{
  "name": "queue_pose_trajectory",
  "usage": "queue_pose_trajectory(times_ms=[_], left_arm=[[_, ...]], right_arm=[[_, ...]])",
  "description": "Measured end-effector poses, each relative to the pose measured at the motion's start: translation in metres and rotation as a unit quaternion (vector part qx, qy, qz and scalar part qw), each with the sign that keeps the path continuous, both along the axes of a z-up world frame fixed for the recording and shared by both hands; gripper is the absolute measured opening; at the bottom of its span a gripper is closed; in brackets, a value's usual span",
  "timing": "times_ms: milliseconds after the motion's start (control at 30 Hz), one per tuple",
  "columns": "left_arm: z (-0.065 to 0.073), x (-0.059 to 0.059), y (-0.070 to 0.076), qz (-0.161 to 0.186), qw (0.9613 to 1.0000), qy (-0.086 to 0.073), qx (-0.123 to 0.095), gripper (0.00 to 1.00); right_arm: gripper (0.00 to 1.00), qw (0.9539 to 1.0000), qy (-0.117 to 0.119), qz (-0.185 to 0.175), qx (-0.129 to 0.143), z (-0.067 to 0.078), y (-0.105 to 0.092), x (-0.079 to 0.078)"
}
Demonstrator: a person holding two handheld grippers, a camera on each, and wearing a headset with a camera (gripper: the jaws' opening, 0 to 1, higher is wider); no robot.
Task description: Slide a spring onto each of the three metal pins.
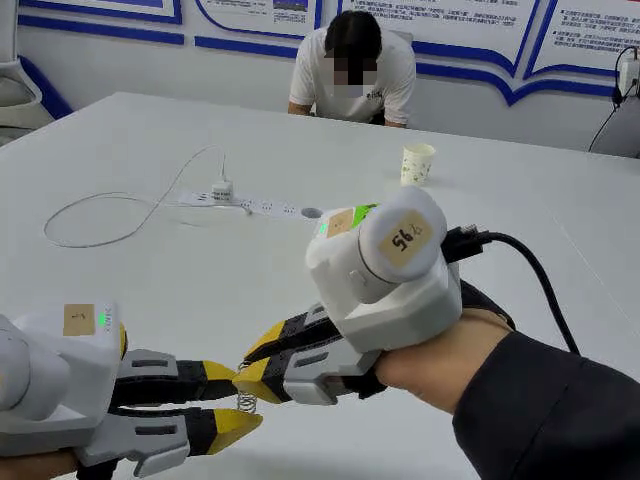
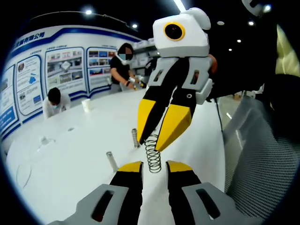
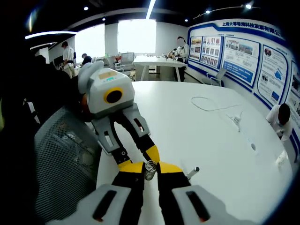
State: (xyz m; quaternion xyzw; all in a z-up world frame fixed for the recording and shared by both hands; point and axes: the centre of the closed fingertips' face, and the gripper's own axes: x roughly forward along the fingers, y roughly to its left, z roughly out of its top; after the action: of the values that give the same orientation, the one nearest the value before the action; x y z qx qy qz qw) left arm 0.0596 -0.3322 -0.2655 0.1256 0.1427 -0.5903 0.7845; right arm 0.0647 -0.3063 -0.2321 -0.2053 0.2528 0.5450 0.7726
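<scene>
Counter [image 1: 300, 140]: white, wide; it takes up most of the head view.
Left gripper [image 1: 238, 400]: lower left of the head view, pointing right. In its own view [image 2: 154, 167] the yellow-tipped jaws rise from the bottom centre.
Left jaws: partly apart, one tip on each side of the spring's lower end. Whether they touch it cannot be told.
Right gripper [image 1: 252, 365]: centre of the head view, pointing left at the left gripper, tip to tip with it. It enters the left gripper view from the top [image 2: 151, 143].
Right jaws: drawn in narrow, pinching the spring between the yellow tips at the bottom centre of the right gripper view [image 3: 150, 168].
Hand [image 1: 440, 355]: wrapped around the right gripper's body, lower right of the head view, in a dark sleeve [image 1: 560, 410].
Spring [image 2: 153, 154]: upright steel coil between the two sets of tips; lower centre of the head view [image 1: 247, 402].
Bare pin [image 2: 111, 161]: stands on the counter, lower left of centre, just beside the left jaws.
Second spring [image 2: 135, 137]: upright, left of centre, beyond the bare pin.
Paper cup [image 1: 417, 163]: upper right of centre, well apart from the grippers.
Power strip [image 1: 245, 203]: upper left of centre, with a white cable [image 1: 100, 215] looping left.
Person [image 1: 352, 70]: seated at the far edge, top centre.
</scene>
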Motion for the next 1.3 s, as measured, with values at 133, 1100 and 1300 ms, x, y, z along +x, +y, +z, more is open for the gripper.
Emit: queue_pose_trajectory(times_ms=[133, 1100, 1300], left_arm=[[0.001, 0.002, 0.002, 0.007, 1.0, 0.004, -0.003, 0.23], [0.0, 0.01, 0.027, 0.06, 0.9978, 0.018, -0.018, 0.53], [-0.002, 0.008, 0.031, 0.066, 0.9974, 0.022, -0.019, 0.53]], right_arm=[[0.11, 1.0, -0.001, -0.002, 0.001, 0.0, -0.002, 0.002], [0.11, 0.9982, -0.017, -0.055, 0.02, 0.012, -0.027, 0.039], [0.11, 0.9971, -0.024, -0.068, 0.024, 0.016, -0.033, 0.048]])
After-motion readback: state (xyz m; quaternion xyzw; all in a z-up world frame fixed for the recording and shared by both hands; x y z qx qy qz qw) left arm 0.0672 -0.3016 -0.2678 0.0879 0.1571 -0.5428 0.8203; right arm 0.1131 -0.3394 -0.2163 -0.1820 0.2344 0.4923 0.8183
